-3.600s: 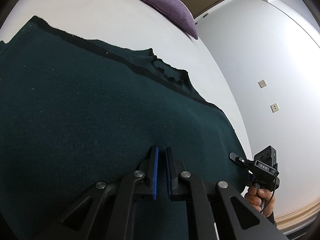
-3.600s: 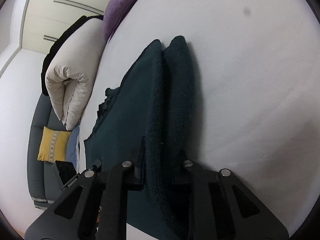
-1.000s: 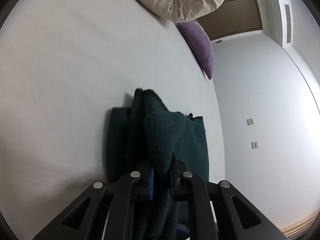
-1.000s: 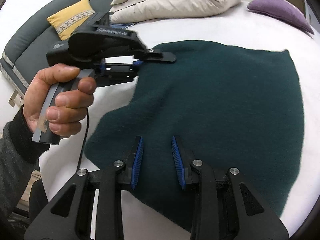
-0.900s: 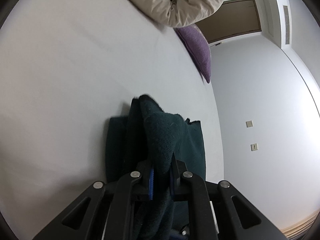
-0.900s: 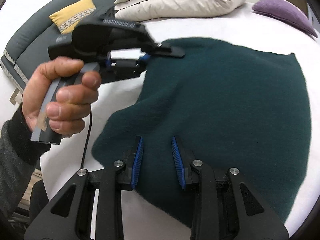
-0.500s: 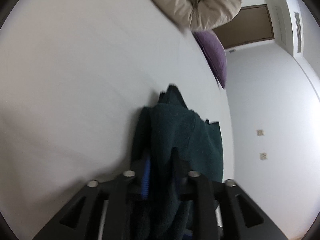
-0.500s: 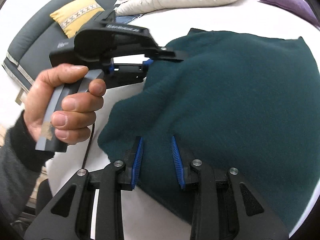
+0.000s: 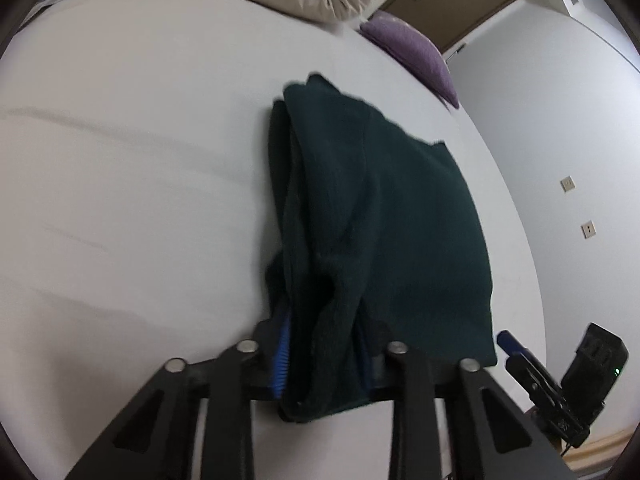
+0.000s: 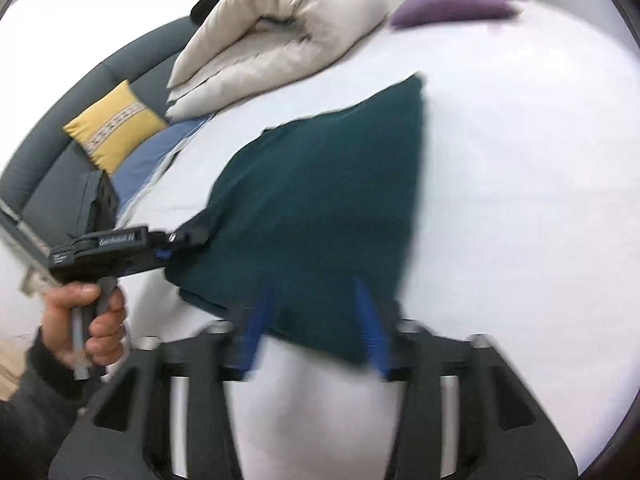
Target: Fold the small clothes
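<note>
A dark green knit garment (image 9: pixel 384 216) lies folded in layers on the white bed (image 9: pixel 120 160). My left gripper (image 9: pixel 324 344) has its jaws spread, with the garment's near corner bunched loosely between them. In the right wrist view the garment (image 10: pixel 328 208) is a flat folded panel. My right gripper (image 10: pixel 316 320) is open at its near edge, holding nothing. The left gripper (image 10: pixel 176 240) shows there at the garment's left corner, held by a hand (image 10: pixel 92 320).
A rolled cream duvet (image 10: pixel 280 40) and a purple cushion (image 10: pixel 452 0) lie at the far end of the bed. A grey sofa with a yellow cushion (image 10: pixel 116 124) stands left. The right gripper's body (image 9: pixel 560 384) shows at lower right of the left wrist view.
The left jaws have widened around the garment corner and the view has swung to show the folded panel flat. The right gripper has pulled back to the near edge and opened wider.
</note>
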`<state>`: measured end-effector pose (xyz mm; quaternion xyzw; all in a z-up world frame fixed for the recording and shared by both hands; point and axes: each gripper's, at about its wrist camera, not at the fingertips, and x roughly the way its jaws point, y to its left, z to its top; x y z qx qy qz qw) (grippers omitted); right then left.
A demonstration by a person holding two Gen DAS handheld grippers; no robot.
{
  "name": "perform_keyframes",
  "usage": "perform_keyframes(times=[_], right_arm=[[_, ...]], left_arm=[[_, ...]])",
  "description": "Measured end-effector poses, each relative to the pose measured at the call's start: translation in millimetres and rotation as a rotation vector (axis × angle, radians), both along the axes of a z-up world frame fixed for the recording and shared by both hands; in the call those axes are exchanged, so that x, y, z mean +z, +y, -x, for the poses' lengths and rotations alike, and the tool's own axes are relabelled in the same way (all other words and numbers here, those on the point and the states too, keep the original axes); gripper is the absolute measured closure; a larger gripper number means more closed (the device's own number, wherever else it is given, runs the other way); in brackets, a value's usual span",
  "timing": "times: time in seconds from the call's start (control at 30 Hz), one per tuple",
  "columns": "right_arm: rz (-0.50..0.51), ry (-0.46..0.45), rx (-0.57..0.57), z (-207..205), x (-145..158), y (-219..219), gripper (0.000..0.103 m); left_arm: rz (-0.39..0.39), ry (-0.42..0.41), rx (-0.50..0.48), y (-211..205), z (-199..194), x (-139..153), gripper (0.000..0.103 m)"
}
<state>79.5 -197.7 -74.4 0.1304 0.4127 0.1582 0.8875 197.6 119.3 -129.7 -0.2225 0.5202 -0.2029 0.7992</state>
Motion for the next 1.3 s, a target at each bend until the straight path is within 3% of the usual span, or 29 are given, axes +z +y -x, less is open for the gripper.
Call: perform_keyframes(times=[0.13,0.2,0.27,0.3,0.4,0.5,0.67,0.8,0.87,0.97,1.07,1.13,1.2,1.27,1.3], right_arm=[[0.159,0.012,0.033,21.7,-10.7,3.0,0.038],[0.140,0.043,0.046,15.8,-17.3,1.6,0.041],[0.117,0.072,0.025,1.3,-26.6,-1.7,0.055],[0.098,0.091,0.017,1.8,-32.3,-6.9,0.071],[0.065,0.095,-0.007,-8.8,-36.5,-10.3,0.082],[0.062,0.098,-0.018,-7.6,-39.6,-15.1,0.084],[-0.031,0.162,-0.044,-12.3,-59.6,-29.3,0.085],[-0.052,0.205,-0.009,-7.4,-50.6,-35.2,0.083],[-0.057,0.213,-0.018,-0.5,-35.3,-45.4,0.081],[-0.148,0.146,-0.017,-2.4,-3.3,-57.6,0.081],[-0.203,0.094,0.031,-28.5,15.4,-42.8,0.081],[-0.285,0.127,0.099,-55.2,4.9,-27.0,0.081],[-0.299,0.200,0.102,-74.2,-21.1,-18.5,0.081],[-0.288,0.287,0.095,-82.2,-54.4,-17.2,0.081],[-0.322,0.282,0.097,-79.6,-67.7,-23.2,0.086]], left_arm=[[0.025,0.000,0.015,2.6,8.8,-0.4,0.085],[0.026,-0.002,0.015,2.9,14.0,2.7,0.086],[0.026,-0.003,0.012,1.2,17.9,5.7,0.086],[0.020,-0.006,0.009,1.7,20.3,6.5,0.086],[-0.004,-0.017,-0.002,1.0,24.7,8.8,0.086],[0.010,0.001,0.002,1.7,20.5,0.9,0.086],[0.079,0.024,0.025,14.2,17.9,-12.1,0.081],[-0.031,-0.050,0.060,19.0,31.7,21.7,0.077],[-0.100,-0.141,0.065,14.6,34.5,50.2,0.077],[-0.139,-0.223,0.029,-7.7,18.0,77.7,0.077],[-0.124,-0.226,-0.017,-35.6,-16.9,79.6,0.073],[-0.167,-0.197,-0.023,-51.0,-44.0,63.7,0.073],[-0.200,-0.131,-0.027,-56.6,-64.5,39.1,0.073],[-0.193,-0.123,-0.015,-50.2,-71.0,22.6,0.080],[-0.170,-0.129,-0.019,-45.3,-70.5,19.3,0.081]])
